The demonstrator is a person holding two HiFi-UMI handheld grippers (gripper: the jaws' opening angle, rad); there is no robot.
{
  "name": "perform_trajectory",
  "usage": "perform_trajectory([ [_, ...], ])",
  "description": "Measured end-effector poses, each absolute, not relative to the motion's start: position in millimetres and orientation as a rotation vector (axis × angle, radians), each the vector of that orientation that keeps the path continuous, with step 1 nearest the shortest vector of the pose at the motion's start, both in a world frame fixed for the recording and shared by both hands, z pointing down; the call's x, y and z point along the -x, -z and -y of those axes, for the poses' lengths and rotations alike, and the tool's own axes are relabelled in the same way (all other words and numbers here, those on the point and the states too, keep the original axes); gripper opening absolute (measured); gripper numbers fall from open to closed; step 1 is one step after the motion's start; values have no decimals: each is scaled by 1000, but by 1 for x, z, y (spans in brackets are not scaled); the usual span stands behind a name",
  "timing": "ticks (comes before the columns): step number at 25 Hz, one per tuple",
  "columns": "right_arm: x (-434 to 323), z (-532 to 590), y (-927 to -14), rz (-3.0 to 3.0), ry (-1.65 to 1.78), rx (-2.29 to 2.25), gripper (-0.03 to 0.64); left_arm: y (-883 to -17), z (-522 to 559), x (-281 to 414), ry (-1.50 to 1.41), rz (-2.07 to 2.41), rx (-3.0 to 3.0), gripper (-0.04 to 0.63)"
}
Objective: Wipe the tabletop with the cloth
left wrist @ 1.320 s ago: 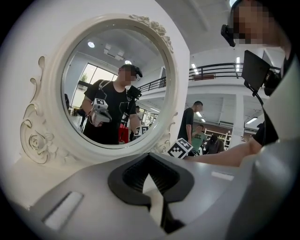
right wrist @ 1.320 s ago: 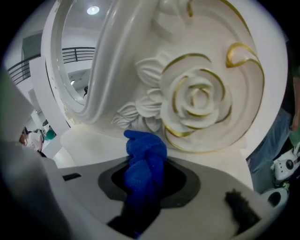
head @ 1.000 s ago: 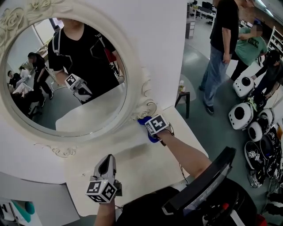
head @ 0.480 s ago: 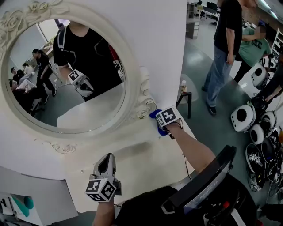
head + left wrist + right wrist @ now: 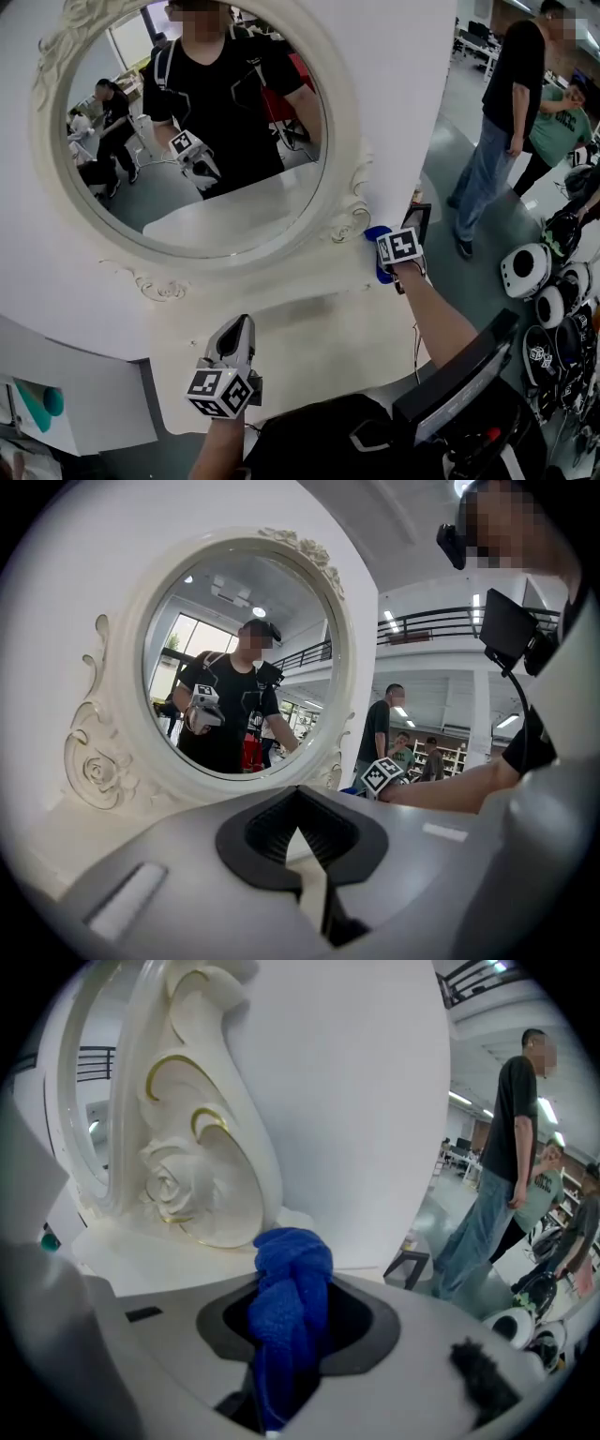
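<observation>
The blue cloth is bunched at the far right corner of the white tabletop, beside the carved foot of the round mirror frame. My right gripper is shut on it. In the right gripper view the cloth fills the jaws, hanging over the tabletop near the frame's rose carving. My left gripper hovers over the table's near left part, shut, with nothing held; its tips point toward the mirror.
The mirror and the white wall behind it close off the table's back. The tabletop ends just right of the cloth. On the floor beyond are a small black side table, standing people and several white round devices.
My right gripper has carried the cloth rightward along the table's back edge, past the mirror frame's foot to the right corner. The left gripper has stayed where it was.
</observation>
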State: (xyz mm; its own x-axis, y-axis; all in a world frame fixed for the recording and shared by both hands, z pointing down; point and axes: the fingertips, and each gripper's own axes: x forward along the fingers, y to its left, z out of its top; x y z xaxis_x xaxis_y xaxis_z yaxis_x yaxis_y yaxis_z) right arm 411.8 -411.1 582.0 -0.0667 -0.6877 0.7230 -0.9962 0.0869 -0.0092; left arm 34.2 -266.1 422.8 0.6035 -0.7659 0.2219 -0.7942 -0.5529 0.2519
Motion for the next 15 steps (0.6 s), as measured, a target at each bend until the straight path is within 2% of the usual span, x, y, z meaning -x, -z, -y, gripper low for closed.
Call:
perform_trajectory([
  [6, -322, 389, -538, 1960, -712, -1696, 132, -423, 267, 36, -98, 1330, -2472, 8],
  [15, -58, 367, -513, 2300, -708, -1365, 132, -436, 256, 160, -70, 1467, -2378, 8],
])
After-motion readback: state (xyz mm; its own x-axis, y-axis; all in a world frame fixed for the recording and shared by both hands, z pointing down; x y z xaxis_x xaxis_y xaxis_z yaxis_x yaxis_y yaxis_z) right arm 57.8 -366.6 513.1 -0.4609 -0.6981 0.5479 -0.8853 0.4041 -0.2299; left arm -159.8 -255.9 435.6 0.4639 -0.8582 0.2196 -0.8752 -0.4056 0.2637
